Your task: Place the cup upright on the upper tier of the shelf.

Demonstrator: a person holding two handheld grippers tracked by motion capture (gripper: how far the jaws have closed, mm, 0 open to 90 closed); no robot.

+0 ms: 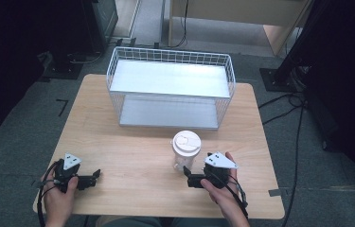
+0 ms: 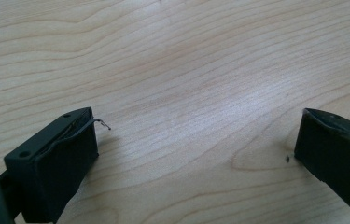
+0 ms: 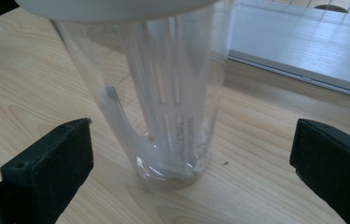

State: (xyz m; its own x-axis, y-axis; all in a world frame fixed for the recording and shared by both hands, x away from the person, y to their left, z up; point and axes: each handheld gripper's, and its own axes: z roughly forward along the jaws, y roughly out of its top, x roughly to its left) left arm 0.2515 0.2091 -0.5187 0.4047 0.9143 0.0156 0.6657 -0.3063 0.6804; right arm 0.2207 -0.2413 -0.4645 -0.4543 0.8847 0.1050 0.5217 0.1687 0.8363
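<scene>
Clear plastic cup (image 1: 185,151) with a white lid (image 1: 186,141) stands upright on the wooden worktop (image 1: 132,156), right of centre and toward the near edge. A white wire basket (image 1: 171,87) sits along the far edge. The right gripper (image 1: 188,174) lies just beside the cup, its jaws spread to either side of it without touching. The left gripper (image 1: 95,176) rests near the near-left corner, jaws spread over bare wood.

A: What's around my bench?
B: I've got a light wood table (image 1: 132,142). A white two-tier wire rack (image 1: 170,78) stands upright at its far edge.
A: Floor?
B: Grey carpet (image 1: 23,123). Black cables (image 1: 299,142) trail right of my table.
</scene>
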